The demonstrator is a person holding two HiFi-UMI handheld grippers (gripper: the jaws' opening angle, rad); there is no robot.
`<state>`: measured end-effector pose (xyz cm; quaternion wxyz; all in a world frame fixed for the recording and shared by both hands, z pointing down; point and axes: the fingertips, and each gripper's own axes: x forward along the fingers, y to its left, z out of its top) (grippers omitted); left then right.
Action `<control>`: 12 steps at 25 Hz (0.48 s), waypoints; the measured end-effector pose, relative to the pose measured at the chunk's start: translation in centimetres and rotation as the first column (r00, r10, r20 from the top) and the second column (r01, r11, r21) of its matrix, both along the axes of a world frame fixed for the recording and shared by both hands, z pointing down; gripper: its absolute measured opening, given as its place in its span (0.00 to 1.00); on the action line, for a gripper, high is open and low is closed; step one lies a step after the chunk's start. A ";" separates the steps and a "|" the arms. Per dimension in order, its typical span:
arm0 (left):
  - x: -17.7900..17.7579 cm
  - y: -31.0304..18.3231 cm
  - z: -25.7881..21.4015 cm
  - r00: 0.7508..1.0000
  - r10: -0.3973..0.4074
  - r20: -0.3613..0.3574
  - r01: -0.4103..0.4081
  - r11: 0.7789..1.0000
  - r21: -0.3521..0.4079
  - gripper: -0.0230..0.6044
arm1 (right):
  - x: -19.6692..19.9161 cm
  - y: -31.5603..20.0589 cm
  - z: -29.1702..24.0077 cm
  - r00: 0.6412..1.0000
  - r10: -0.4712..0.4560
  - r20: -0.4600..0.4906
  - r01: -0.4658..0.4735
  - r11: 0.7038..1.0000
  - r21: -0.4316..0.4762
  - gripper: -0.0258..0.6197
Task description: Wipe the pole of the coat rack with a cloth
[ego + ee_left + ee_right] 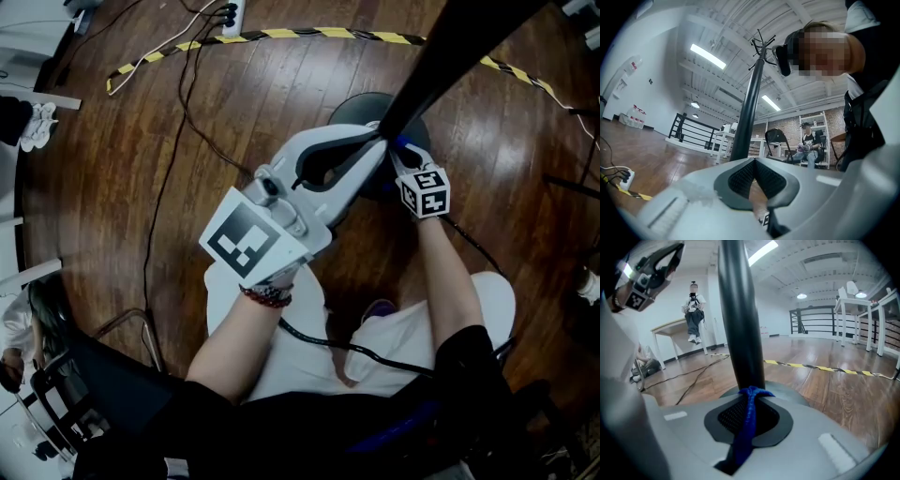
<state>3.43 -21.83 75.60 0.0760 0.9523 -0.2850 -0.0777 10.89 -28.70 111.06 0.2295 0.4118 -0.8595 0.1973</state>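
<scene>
one risk: right hand-held gripper [750,395] is pinching cloth [746,430] thinly at pole [738,310], friction may strip it; left hand-held gripper [754,161] is sitting closed, empty.

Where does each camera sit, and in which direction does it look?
Head view: on the person's head, looking down at the pole, floor and both grippers; forearms and legs show.
Left gripper view: on the left gripper, looking up the pole; the person's torso at right.
Right gripper view: on the right gripper, facing the pole's lower part; the cloth in its jaws.
All share the pole.
</scene>
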 end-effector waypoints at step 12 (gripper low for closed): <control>-0.5 -1.0 1.5 0.999 -0.042 -0.009 0.041 0.997 -0.061 0.04 | -1.3 3.1 -13.4 0.980 -0.183 0.074 0.159 0.954 0.253 0.07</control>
